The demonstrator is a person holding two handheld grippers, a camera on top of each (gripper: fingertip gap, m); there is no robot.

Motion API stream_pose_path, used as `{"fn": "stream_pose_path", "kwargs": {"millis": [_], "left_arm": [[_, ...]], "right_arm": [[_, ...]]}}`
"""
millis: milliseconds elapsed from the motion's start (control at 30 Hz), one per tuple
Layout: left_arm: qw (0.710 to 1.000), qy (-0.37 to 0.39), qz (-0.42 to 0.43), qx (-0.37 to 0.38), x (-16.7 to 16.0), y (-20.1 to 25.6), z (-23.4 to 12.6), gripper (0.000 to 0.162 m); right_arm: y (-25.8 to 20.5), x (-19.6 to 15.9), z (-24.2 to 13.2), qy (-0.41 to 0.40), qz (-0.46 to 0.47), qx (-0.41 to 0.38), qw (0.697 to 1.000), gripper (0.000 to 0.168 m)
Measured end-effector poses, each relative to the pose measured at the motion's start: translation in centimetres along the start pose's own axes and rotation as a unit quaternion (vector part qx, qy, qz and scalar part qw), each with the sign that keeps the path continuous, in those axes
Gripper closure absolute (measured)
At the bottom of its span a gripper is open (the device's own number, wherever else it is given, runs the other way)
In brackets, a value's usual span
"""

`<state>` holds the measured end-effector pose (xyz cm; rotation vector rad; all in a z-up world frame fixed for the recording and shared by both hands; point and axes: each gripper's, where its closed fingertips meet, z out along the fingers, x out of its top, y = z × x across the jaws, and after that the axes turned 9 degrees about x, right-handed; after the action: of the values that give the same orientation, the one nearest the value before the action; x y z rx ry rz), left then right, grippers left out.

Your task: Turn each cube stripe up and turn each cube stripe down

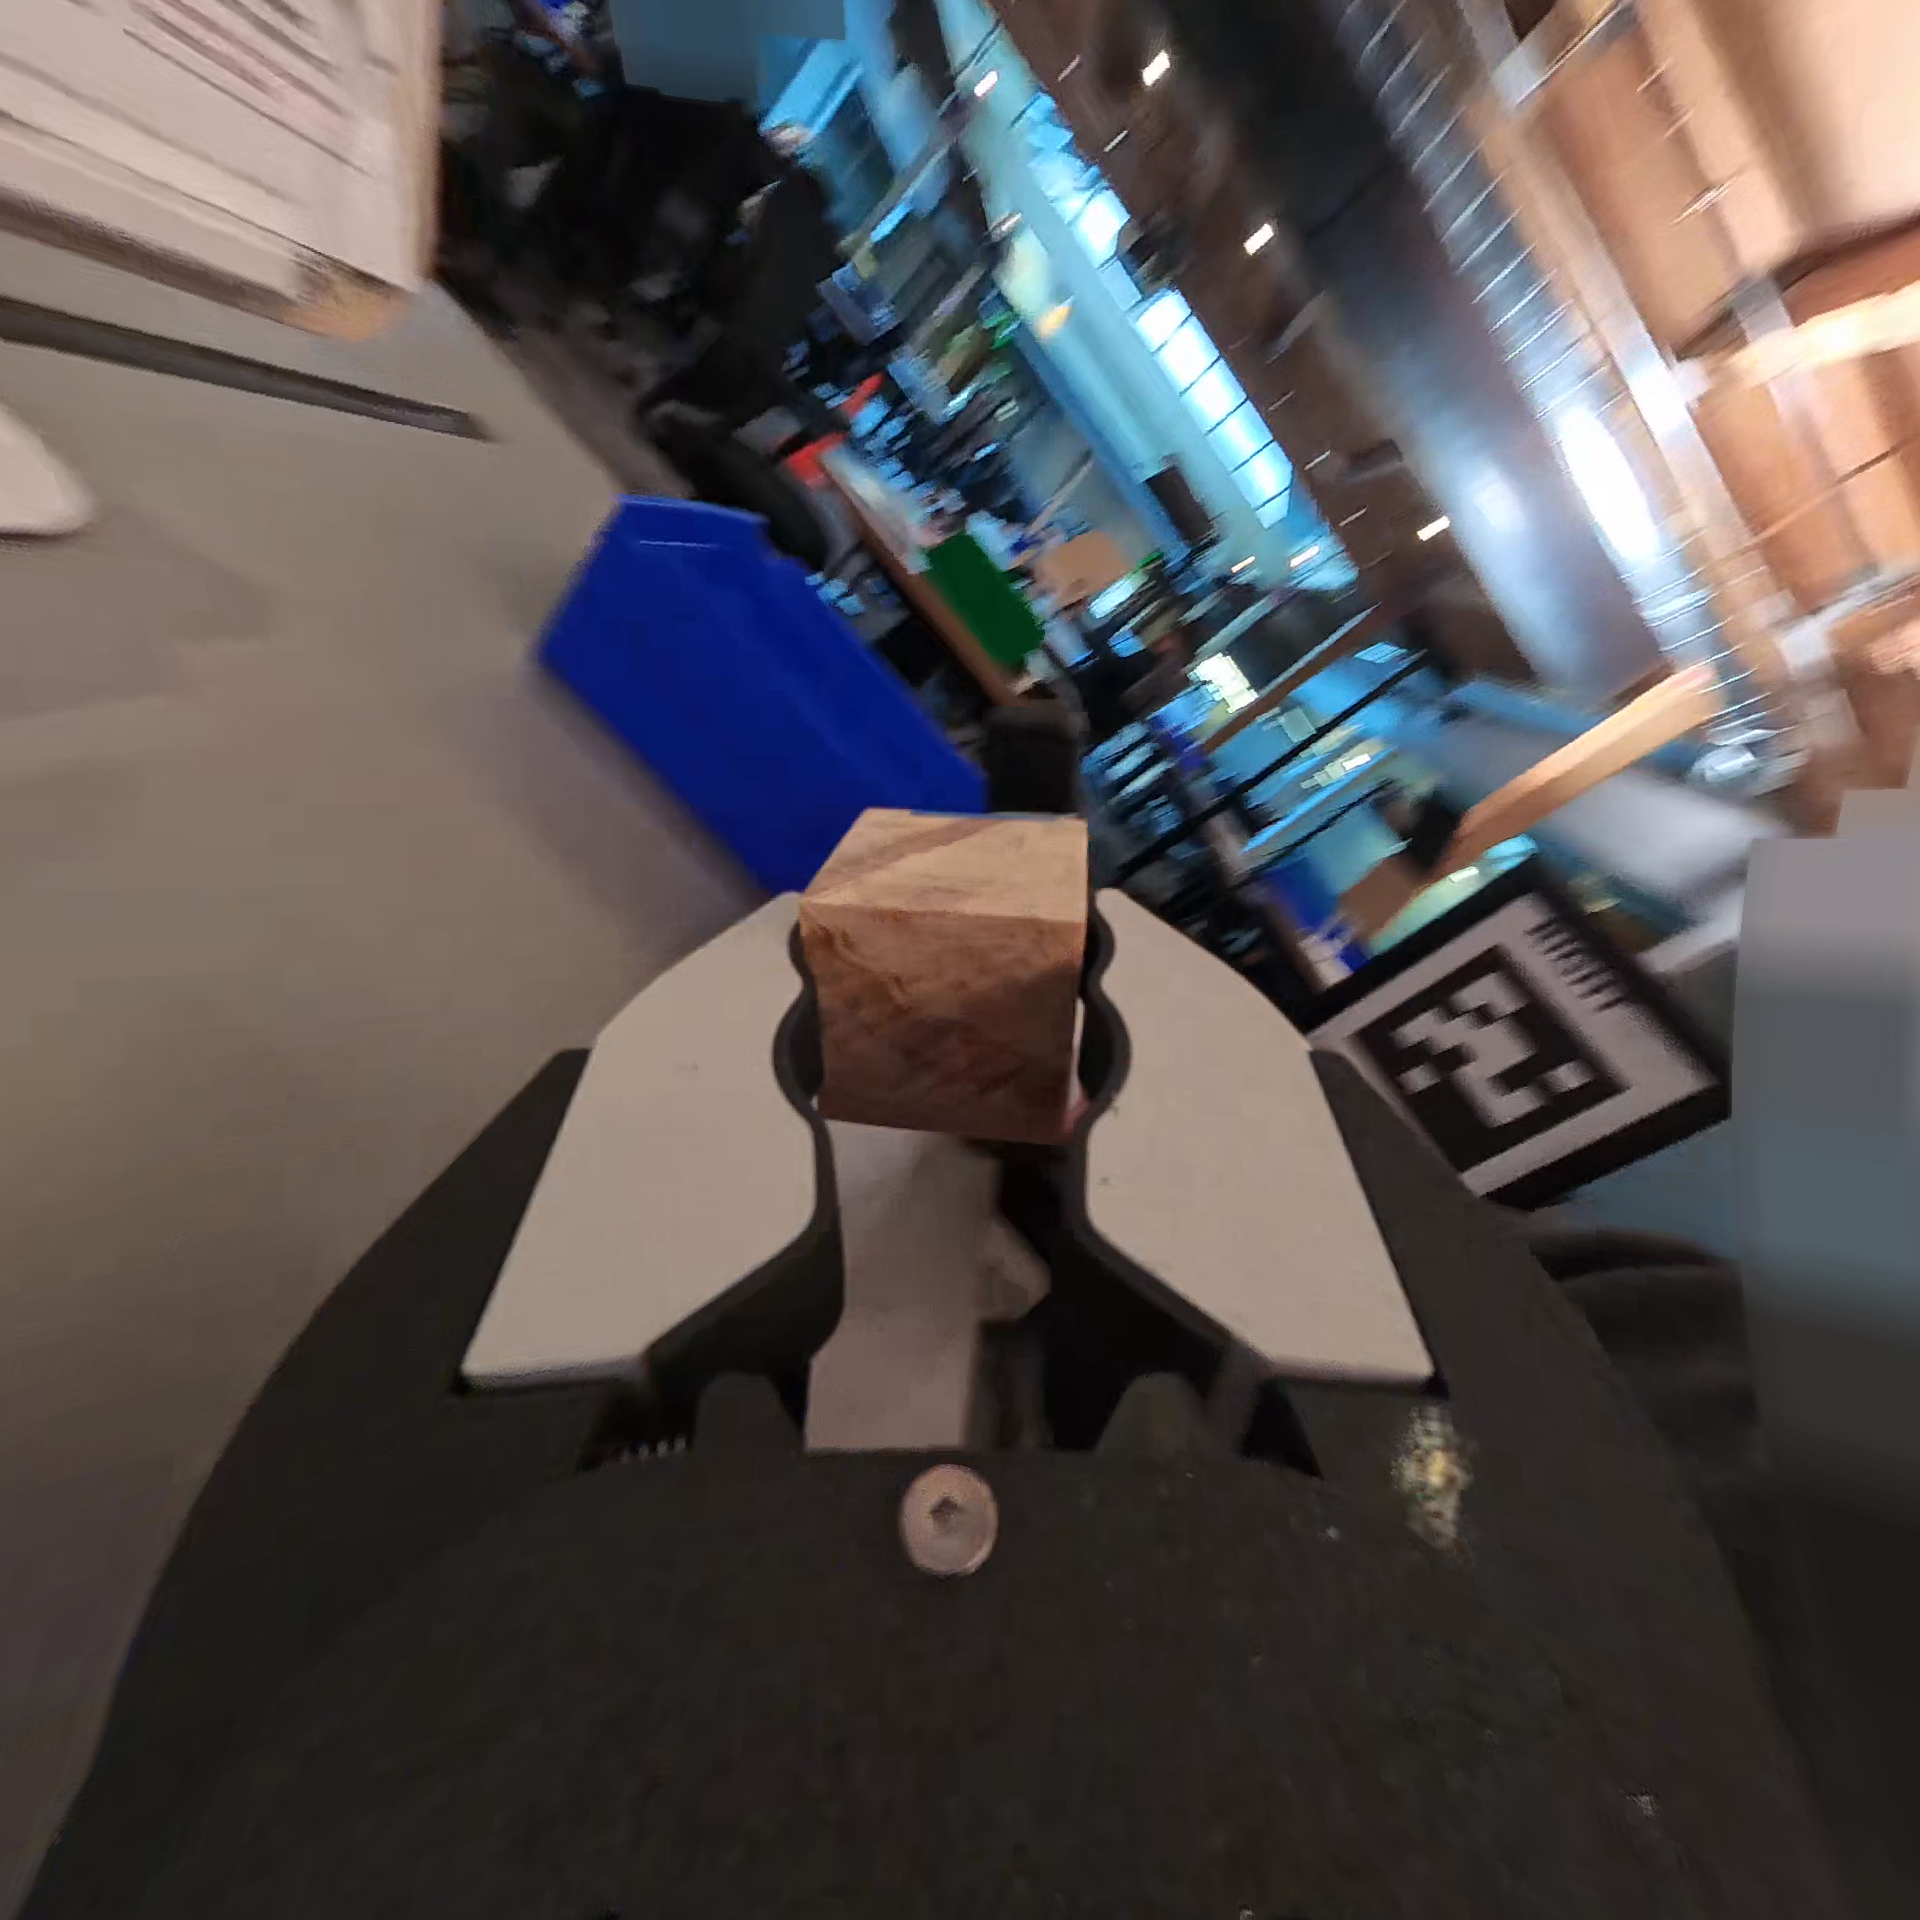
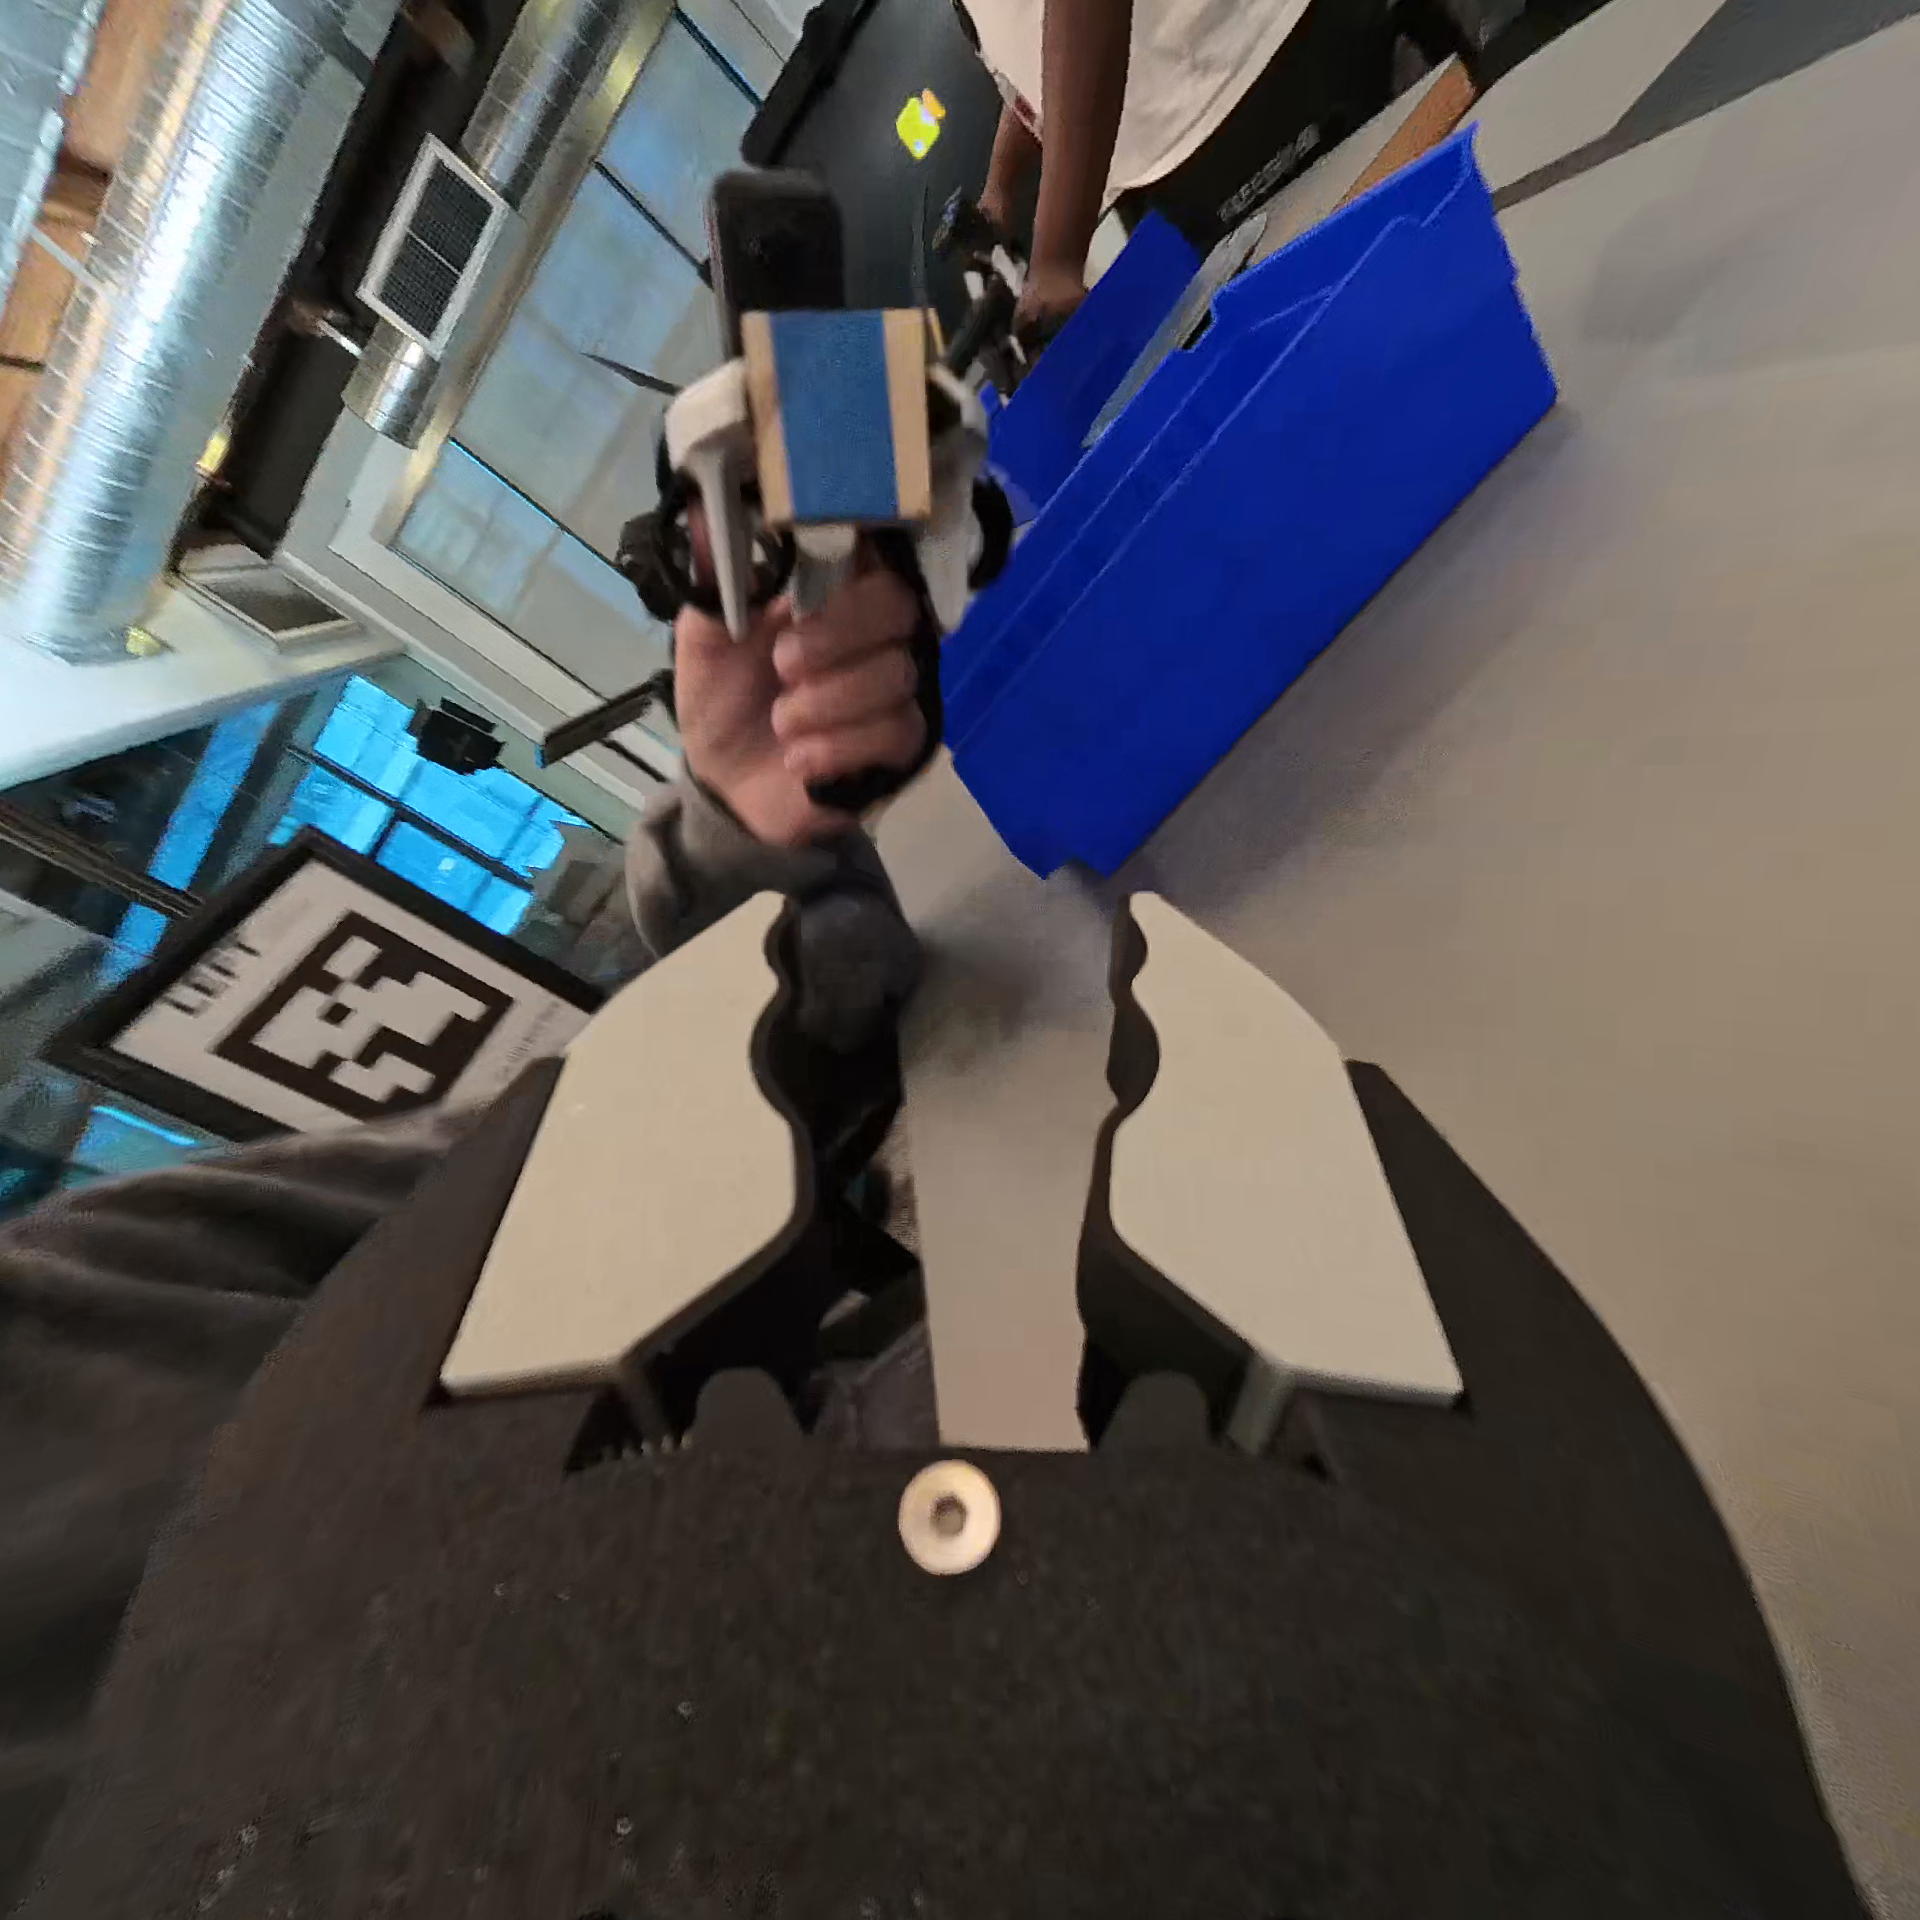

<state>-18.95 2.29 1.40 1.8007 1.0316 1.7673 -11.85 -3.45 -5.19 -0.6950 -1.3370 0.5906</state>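
1. The wooden cube (image 1: 945,997) sits clamped between the fingers of the left hand-held gripper (image 1: 943,987), raised off the grey bench (image 1: 260,935).
2. From the right wrist view, the cube's blue-striped face (image 2: 837,416) points toward the camera.
3. The right hand-held gripper (image 2: 951,956) is spread wide and holds nothing.
4. A blue bin (image 2: 1299,582) rests on the bench beyond.

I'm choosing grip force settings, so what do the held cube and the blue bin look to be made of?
The cube looks like bare, unvarnished wood: brown grain streaks, matte faces. From the right wrist view, one face carries a blue stripe, possibly paint or tape. The blue bin looks like moulded plastic: uniform colour, slight sheen, thin ridged walls.
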Motion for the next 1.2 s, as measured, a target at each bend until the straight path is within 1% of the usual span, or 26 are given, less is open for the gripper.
{"fn": "stream_pose_path", "kwargs": {"millis": [67,100,167,200,233,267,367,533,600,767,800,833,933,967,1033,1100,1200], "left_arm": [[0.998,0.013,-0.045,-0.036,-1.3,1.1,2.7,0.117],[0.998,0.017,-0.056,-0.032,-2.1,0.9,4.1,0.117],[0.998,-0.014,-0.067,-0.009,-4.2,-0.1,6.2,0.117],[0.997,-0.001,-0.072,0.002,-4.5,-0.7,6.7,0.117],[0.997,0.017,-0.078,0.008,-4.5,-1.2,7.0,0.117],[0.996,0.019,-0.086,0.009,-4.8,-1.5,7.4,0.117],[0.994,0.019,-0.106,0.002,-5.3,-2.0,7.9,0.117],[0.994,0.021,-0.106,0.005,-5.6,-2.4,8.0,0.117],[0.995,0.010,-0.102,0.001,-5.9,-2.1,8.2,0.117],[0.998,-0.014,-0.066,0.009,-6.9,-1.5,8.9,0.117],[0.998,-0.010,-0.065,0.014,-6.9,-1.6,9.0,0.117],[0.998,-0.010,-0.064,0.015,-7.0,-1.6,9.1,0.117],[0.997,-0.019,-0.073,-0.001,-7.0,-1.1,9.0,0.117],[0.996,-0.010,-0.085,-0.009,-6.6,-0.9,8.6,0.112],[0.996,0.019,-0.089,-0.013,-5.6,-0.7,6.9,0.090],[0.998,0.037,-0.046,0.019,-6.2,-1.2,4.5,0.086],[0.993,0.058,0.040,0.091,-9.3,-1.8,1.4,0.083]], "right_arm": [[-0.8,0.8,1.7,0.010,0.027,0.037,0.999,0.111],[-1.0,0.9,2.3,0.016,0.040,0.049,0.998,0.111],[-0.9,1.1,2.9,0.037,0.050,0.058,0.996,0.111],[-0.7,1.4,2.8,0.052,0.050,0.056,0.996,0.112],[-0.3,1.6,2.5,0.063,0.048,0.047,0.996,0.112],[0.2,1.6,2.3,0.065,0.049,0.031,0.996,0.111],[1.2,1.3,1.8,0.057,0.055,0.012,0.997,0.112],[2.4,1.2,1.7,0.064,0.049,-0.008,0.997,0.118],[3.1,1.1,1.5,0.067,0.060,-0.018,0.996,0.111],[3.2,1.2,1.5,0.067,0.056,-0.015,0.996,0.109],[2.7,1.2,1.6,0.062,0.050,-0.004,0.997,0.120],[2.6,1.0,1.6,0.054,0.051,-0.004,0.997,0.123],[2.3,0.9,1.5,0.034,0.050,-0.005,0.998,0.123],[2.2,0.9,1.4,0.031,0.045,-0.007,0.998,0.123],[1.9,0.9,1.2,0.020,0.035,-0.013,0.999,0.123],[1.5,1.3,0.6,0.019,0.016,-0.023,0.999,0.123],[1.6,2.1,-0.8,0.015,-0.028,-0.071,0.997,0.123]]}}
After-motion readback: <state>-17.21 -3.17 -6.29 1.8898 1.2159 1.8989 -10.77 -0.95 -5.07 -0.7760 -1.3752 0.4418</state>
